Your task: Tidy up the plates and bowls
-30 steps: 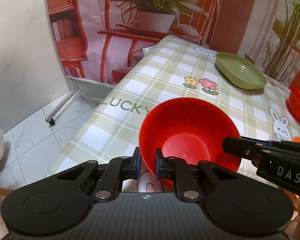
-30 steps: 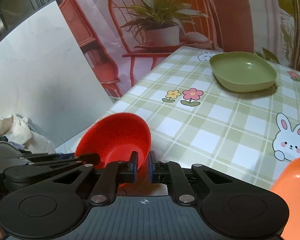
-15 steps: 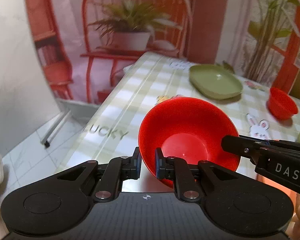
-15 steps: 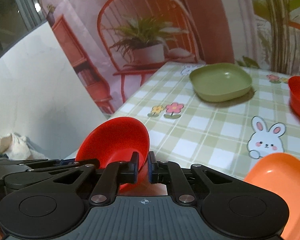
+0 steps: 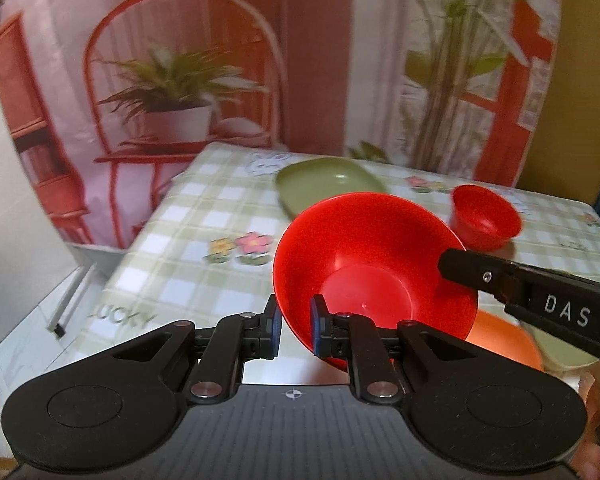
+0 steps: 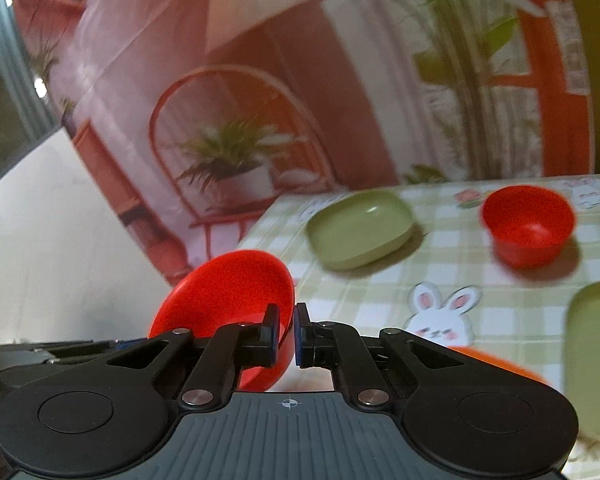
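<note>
A wide red bowl (image 5: 374, 268) is held in the air above the checked table (image 5: 188, 216). My left gripper (image 5: 294, 330) is shut on its near rim. My right gripper (image 6: 286, 336) is shut on its right rim, and the bowl shows at the left in the right wrist view (image 6: 228, 292). The right gripper's finger (image 5: 500, 280) reaches in from the right in the left wrist view. A small red bowl (image 6: 528, 224) and a green plate (image 6: 360, 232) stand farther back on the table.
An orange bowl (image 5: 504, 340) lies under the held bowl at the near right. A second green plate (image 6: 596, 356) sits at the right edge. The table's left edge drops to a tiled floor (image 5: 32, 344). A printed backdrop hangs behind.
Both grippers have lifted the red bowl higher and tilted the views up and toward the table's right. The small red bowl and the second green plate have come into view.
</note>
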The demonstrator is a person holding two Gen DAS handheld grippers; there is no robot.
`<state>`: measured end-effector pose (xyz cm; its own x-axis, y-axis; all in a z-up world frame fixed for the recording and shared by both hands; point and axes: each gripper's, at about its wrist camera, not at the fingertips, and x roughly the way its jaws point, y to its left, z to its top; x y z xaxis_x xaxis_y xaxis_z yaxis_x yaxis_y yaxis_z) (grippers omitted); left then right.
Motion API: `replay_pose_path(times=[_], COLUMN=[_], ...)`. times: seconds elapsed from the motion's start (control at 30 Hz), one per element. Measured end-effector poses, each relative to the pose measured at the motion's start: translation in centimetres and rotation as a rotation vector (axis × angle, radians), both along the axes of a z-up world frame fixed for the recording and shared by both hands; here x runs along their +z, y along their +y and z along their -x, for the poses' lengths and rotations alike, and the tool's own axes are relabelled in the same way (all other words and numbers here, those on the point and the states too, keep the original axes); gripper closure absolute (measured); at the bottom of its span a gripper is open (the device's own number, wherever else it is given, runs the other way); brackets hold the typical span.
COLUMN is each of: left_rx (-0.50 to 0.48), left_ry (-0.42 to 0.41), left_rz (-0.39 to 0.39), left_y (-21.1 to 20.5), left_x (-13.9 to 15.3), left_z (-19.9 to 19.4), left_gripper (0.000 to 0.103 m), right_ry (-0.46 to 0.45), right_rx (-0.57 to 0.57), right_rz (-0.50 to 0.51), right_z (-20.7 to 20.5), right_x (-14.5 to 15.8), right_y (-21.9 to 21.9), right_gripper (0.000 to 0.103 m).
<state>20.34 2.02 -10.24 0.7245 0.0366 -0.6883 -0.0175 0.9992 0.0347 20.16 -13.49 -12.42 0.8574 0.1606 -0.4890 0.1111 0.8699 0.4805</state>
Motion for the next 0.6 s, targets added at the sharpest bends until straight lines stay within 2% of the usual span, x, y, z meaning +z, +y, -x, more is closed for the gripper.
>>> replay_pose_path(times=[0.27,0.6], left_rx=[-0.103,-0.2], left_ry=[-0.001,0.005], left_rz=[0.008,0.118], left_y=[-5.9,-11.5], left_x=[0.4,0.6], left_z=[-1.6,-4.9], left_gripper=[0.088,0.091], right_ry=[-0.034,-0.025], right_rx=[-0.122,-0.252], right_rz=[-0.003,-0.021], right_z=[3.2,6.1], right_x=[-0.1,-1.0], right_y=[-6.4,-13.7], right_gripper=[0.1,0.1])
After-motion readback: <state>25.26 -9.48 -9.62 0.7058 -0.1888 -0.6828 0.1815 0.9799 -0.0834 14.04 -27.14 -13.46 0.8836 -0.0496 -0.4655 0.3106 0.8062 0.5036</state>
